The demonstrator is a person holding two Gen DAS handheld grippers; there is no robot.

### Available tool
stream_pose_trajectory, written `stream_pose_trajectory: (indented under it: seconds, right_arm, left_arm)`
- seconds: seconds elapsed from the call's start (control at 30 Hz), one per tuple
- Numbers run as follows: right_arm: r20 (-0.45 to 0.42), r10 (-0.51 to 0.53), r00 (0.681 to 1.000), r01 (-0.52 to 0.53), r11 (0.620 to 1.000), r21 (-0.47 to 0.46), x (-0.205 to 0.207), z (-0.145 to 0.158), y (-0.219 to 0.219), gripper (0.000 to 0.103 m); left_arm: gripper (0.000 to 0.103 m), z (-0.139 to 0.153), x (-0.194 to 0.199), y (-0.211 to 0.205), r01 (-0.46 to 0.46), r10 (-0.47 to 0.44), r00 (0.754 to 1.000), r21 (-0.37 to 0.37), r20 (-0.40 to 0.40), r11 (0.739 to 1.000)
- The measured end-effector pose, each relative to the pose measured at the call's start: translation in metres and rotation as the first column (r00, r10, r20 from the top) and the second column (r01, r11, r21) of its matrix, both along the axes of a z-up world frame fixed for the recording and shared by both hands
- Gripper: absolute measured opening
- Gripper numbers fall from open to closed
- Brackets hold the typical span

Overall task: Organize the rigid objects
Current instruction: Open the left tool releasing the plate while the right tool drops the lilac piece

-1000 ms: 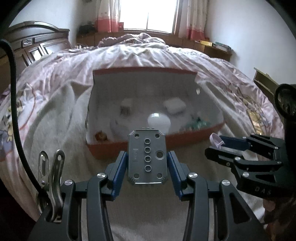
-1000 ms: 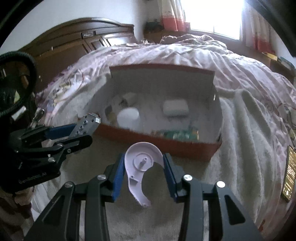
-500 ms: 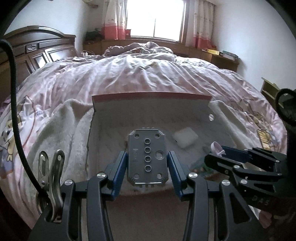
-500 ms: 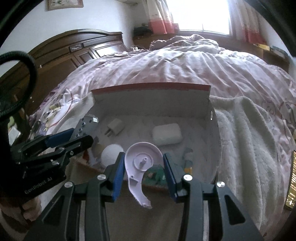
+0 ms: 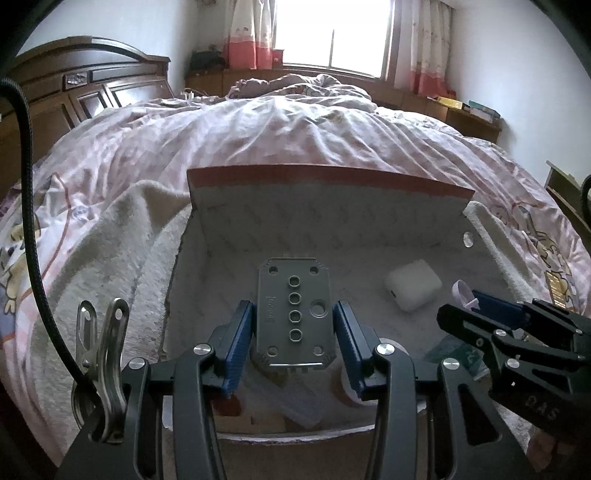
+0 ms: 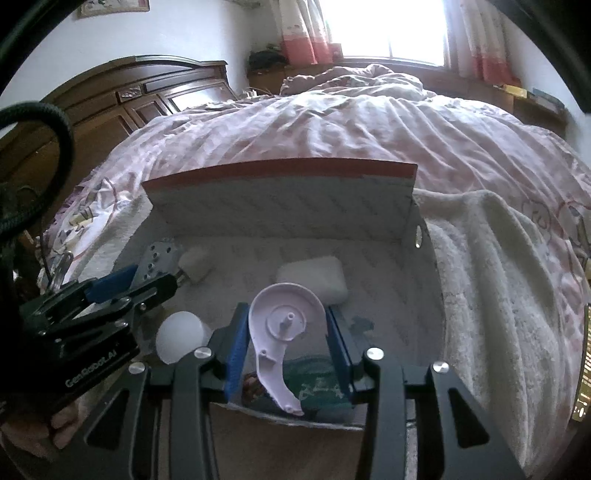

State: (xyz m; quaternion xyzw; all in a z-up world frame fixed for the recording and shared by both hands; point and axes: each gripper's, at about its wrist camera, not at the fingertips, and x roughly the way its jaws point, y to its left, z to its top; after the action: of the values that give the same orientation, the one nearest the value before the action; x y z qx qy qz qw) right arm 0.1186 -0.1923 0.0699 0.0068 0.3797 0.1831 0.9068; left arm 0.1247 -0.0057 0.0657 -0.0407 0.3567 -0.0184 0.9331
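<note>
A wide bed (image 5: pixel 295 140) under a rumpled pink-striped quilt filled most of both views, with a dark wooden headboard (image 6: pixel 140 96) to the left and a bright window (image 5: pixel 332 33) at the far end. A cream fleece blanket (image 6: pixel 498 280) lay over the near part of the quilt, and on it stood an open cardboard box (image 5: pixel 325 206), white inside with an orange rim, its far flap standing upright. The left hand-held gripper (image 5: pixel 294 332) hung over the near-left part of the box, its blue pads narrowed onto the two long edges of a grey rectangular plate (image 5: pixel 294 317) pierced with a row of round holes; the plate was held flat-on to the camera, clear of the box floor. The right hand-held gripper (image 6: pixel 284 332) hung just beside it over the near-right part of the box, its pads partly closed on a pale lilac plastic shell (image 6: pixel 282 325), a rounded disc with a curved tail pointing down toward the near wall. On the box floor lay a white rounded case (image 6: pixel 314 277) toward the back right, a white ball-like object (image 6: pixel 179 336) near the front left, a small white plug adapter (image 6: pixel 194 264) behind the left gripper's tips, and a teal printed packet (image 6: pixel 317 387) against the near wall beneath the lilac shell.
</note>
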Motion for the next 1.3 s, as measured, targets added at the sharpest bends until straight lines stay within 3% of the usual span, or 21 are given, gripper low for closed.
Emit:
stream_pose_trajectory:
  seconds: [0.3, 0.57, 0.67, 1.3]
  right_arm:
    - [0.0, -0.031, 1.0, 0.031, 0.999, -0.025, 0.006, -0.009, 0.001, 0.043]
    - [0.017, -0.023, 1.0, 0.023, 0.999, -0.026, 0.004, -0.008, 0.003, 0.063]
    - [0.025, -0.021, 0.999, 0.022, 0.999, -0.03, 0.003, -0.008, 0.004, 0.064]
    - [0.041, -0.026, 0.999, 0.027, 1.0, -0.009, -0.009, -0.001, 0.004, 0.07]
  left_arm:
    - [0.045, -0.007, 0.005, -0.004, 0.022, -0.022, 0.999, 0.008, -0.035, 1.0]
    - [0.049, -0.009, 0.005, -0.007, 0.009, -0.007, 0.999, 0.035, -0.042, 0.999]
    - [0.059, -0.008, 0.005, -0.005, -0.005, 0.007, 0.999, 0.041, -0.032, 0.999]
    - [0.059, 0.003, -0.009, 0.0, -0.034, 0.034, 0.999, 0.028, -0.01, 0.999]
